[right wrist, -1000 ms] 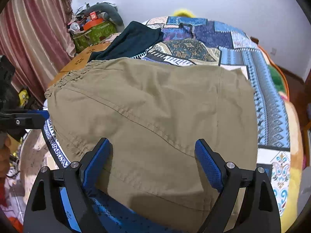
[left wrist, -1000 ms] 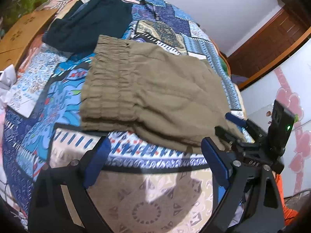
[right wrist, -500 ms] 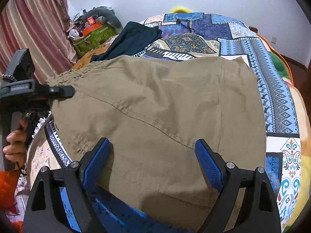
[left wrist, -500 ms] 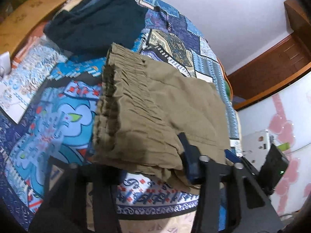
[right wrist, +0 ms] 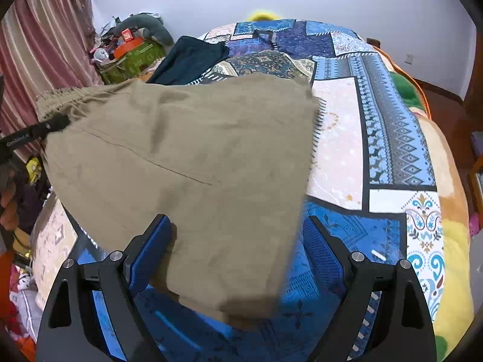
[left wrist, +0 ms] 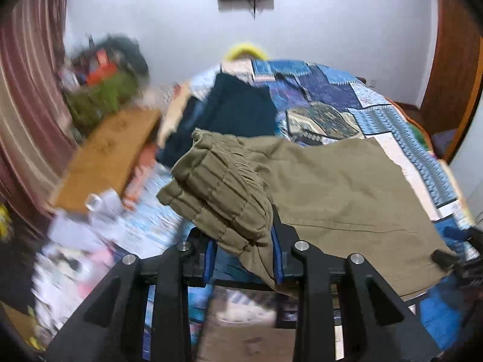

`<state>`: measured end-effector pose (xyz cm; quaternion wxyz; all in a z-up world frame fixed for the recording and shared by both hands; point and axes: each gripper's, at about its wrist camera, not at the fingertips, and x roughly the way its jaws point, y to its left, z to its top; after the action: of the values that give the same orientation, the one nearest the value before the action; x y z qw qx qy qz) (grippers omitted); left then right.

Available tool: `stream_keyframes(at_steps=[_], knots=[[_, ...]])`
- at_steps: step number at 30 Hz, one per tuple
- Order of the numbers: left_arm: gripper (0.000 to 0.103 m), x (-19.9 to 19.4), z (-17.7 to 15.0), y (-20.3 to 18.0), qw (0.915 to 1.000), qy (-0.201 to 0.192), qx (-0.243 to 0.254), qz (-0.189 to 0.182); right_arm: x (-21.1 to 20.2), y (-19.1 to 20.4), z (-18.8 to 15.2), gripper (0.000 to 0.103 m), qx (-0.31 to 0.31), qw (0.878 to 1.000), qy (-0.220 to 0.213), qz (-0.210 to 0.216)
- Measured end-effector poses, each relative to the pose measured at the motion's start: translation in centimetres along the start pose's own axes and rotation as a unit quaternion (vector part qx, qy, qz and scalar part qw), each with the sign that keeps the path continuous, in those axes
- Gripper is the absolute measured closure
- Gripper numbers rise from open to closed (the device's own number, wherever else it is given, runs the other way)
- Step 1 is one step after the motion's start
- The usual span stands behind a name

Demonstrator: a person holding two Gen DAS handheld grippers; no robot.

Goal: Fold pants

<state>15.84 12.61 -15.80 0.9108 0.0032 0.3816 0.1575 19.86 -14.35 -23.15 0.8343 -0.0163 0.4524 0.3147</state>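
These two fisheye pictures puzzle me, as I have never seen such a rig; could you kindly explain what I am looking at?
No robot here: a person holds a black two-finger gripper with blue pads in each hand, each carrying a camera that looks along its fingers. In the left wrist view, the left gripper is shut on the gathered elastic waistband of the olive-brown fabric pants. In the right wrist view, the right gripper is open, its fingers either side of the pants' near end. The pants lie on a bed under a blue patchwork quilt, with a dark teal folded garment further back. The black bar at that view's left edge is the left gripper, seen from outside.
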Motion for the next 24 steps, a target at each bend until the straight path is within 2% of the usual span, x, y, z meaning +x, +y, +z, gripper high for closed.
stream_keyframes(at_steps=[5, 9, 17, 24], knots=[[0.073, -1.2, 0.8, -1.9, 0.9968, -0.042, 0.05, 0.046, 0.2, 0.2, 0.1, 0.017, 0.004, 1.0, -0.003, -0.003], [0.075, -2.3, 2.1, -3.3, 0.9949, -0.069, 0.062, 0.038, 0.2, 0.2, 0.0, 0.017, 0.005, 1.0, -0.003, -0.002], [0.078, -4.2, 5.2, -6.2, 0.9926, -0.093, 0.069, -0.037, 0.1, 0.1, -0.2, 0.017, 0.009, 1.0, -0.005, 0.0], [0.08, -4.6, 6.5, -9.4, 0.9862, -0.073, 0.09, -0.118, 0.1, 0.0, -0.4, 0.017, 0.014, 1.0, -0.007, 0.004]])
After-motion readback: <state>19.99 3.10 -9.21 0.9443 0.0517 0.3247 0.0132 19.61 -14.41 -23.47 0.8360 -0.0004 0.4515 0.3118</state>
